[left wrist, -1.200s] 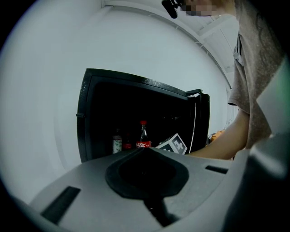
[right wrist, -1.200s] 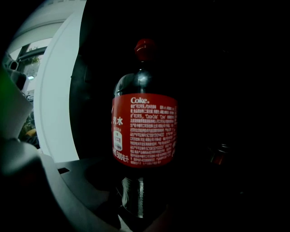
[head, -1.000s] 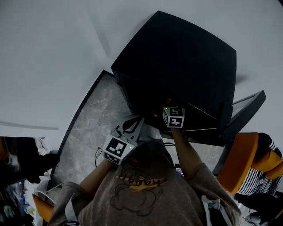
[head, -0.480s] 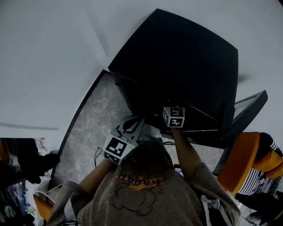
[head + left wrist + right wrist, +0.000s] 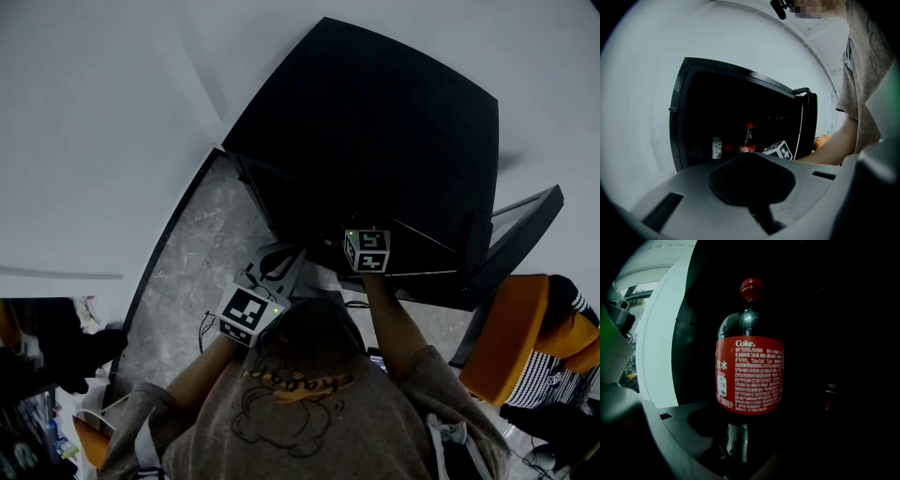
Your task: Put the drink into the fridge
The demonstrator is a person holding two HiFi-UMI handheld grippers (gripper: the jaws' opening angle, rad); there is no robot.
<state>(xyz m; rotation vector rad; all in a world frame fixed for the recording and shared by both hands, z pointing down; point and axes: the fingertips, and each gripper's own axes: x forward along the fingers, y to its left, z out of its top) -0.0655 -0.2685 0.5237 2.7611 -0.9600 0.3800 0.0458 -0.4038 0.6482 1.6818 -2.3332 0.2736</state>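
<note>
A Coke bottle [image 5: 750,371] with a red cap and red label stands upright between the jaws of my right gripper [image 5: 740,446], which is shut on its lower body. The bottle is inside the dark opening of the black fridge [image 5: 375,141]. In the left gripper view the same Coke bottle [image 5: 748,140] shows on a fridge shelf, beside the right gripper's marker cube [image 5: 780,150]. My left gripper [image 5: 757,187] hangs back outside the fridge, jaws together with nothing between them. In the head view the left gripper [image 5: 272,267] sits low, left of the right marker cube [image 5: 367,250].
A small bottle with a pale label [image 5: 716,147] and a red can [image 5: 727,150] stand on the same shelf left of the Coke. Another can [image 5: 828,399] glints at the right. The fridge door [image 5: 511,248] stands open at the right, near an orange chair [image 5: 502,342].
The head view has shifted a little. Both grippers keep their places, and the right one still grips the bottle.
</note>
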